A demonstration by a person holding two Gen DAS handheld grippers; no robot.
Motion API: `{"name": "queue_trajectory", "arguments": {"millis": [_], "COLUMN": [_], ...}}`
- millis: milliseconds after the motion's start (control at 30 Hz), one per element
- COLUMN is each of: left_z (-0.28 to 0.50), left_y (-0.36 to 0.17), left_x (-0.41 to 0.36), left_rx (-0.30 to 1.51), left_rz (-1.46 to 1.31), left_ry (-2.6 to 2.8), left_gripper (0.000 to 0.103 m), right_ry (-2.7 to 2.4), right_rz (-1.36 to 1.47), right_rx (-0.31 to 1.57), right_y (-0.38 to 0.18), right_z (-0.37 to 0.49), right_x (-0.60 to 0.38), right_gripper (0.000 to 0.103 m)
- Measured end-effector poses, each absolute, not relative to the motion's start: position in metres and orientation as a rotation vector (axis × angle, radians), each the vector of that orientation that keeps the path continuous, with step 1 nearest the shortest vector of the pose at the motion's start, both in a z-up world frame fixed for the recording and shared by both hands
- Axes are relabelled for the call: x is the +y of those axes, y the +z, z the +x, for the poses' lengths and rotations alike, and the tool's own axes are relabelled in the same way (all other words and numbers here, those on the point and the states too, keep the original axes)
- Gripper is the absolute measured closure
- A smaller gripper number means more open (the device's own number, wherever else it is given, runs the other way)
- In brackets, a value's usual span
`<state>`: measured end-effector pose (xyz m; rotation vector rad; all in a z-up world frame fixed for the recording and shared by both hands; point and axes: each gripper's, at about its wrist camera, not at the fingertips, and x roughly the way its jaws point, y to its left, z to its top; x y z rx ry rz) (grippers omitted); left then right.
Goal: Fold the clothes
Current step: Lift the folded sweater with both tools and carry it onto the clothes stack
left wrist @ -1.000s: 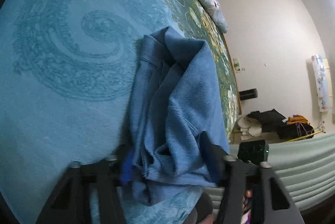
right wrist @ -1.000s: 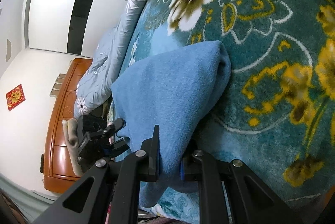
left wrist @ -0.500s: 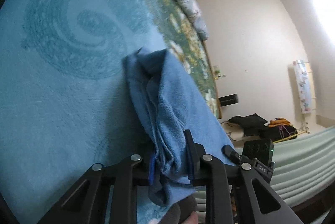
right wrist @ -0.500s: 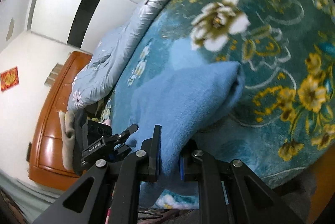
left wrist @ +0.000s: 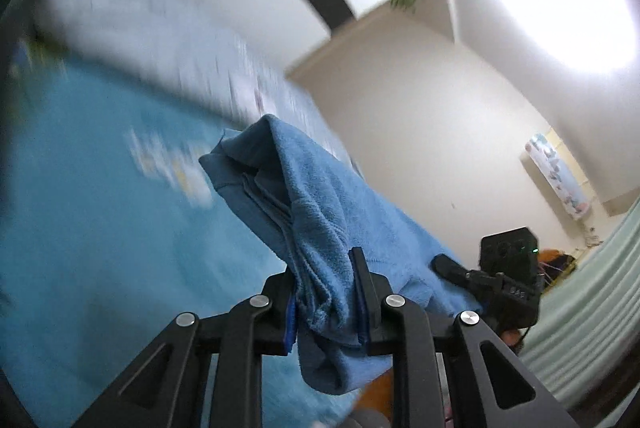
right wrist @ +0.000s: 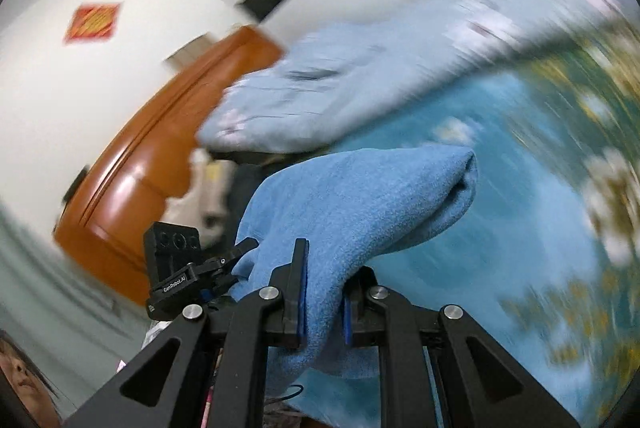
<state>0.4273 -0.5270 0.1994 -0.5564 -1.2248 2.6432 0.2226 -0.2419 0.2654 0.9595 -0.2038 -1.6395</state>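
A folded blue fleece garment (left wrist: 316,211) hangs lifted above the teal floral bedspread (left wrist: 80,248). My left gripper (left wrist: 326,292) is shut on one end of its bunched edge. My right gripper (right wrist: 324,288) is shut on the other end of the same garment (right wrist: 360,203). Each gripper shows in the other's view: the right one in the left wrist view (left wrist: 504,268), the left one in the right wrist view (right wrist: 180,268). The garment sags between them and its folded end points away from me.
A pale blue quilt (right wrist: 360,75) lies along the far side of the bedspread (right wrist: 500,228). An orange wooden headboard (right wrist: 152,155) stands at the left. A white wall (left wrist: 440,131) and a pale green curtain (left wrist: 592,300) are on the right.
Both grippers have lifted the garment off the bedspread and tilted upward. The left gripper, open around the cloth a second ago, is now shut on it. The background is blurred by motion.
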Motion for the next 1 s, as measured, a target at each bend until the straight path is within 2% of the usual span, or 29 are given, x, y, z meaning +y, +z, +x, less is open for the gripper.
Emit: {"name": "queue_trajectory", "arguments": {"millis": [200, 400, 567, 733, 900, 1000], "left_z": [0.508, 0.589, 0.636, 0.653, 0.645, 0.643], "left_y": [0.296, 0.335, 0.302, 0.227, 0.204, 0.209], "left_x": [-0.623, -0.703, -0.755, -0.789, -0.784, -0.781], "left_rx": [-1.13, -1.127, -1.321, -1.598, -1.556, -1.513], "left_rz": [-0.305, -0.197, -0.123, -0.368, -0.339, -0.407], "left_ry": [2.953, 3.255, 3.337, 3.29, 3.322, 3.383], "left_gripper": [0.079, 0.079, 0.079, 0.079, 0.075, 0.075], "right_ry": [-1.504, -1.365, -1.262, -1.239, -1.218, -1.249], "right_rz": [0.757, 0.666, 0.734, 0.891, 0.96, 0.95], "right_rx": [-0.056, -0.007, 0.045, 0.104, 0.07, 0.09], "right_y": [0.353, 0.377, 0.326, 0.247, 0.219, 0.226], "right_z": [0.265, 0.317, 0.357, 0.366, 0.358, 0.36], "right_x": [-0.376, -0.512, -0.597, -0.638, -0.637, -0.633], "right_gripper": [0.09, 0.09, 0.09, 0.089, 0.086, 0.079]}}
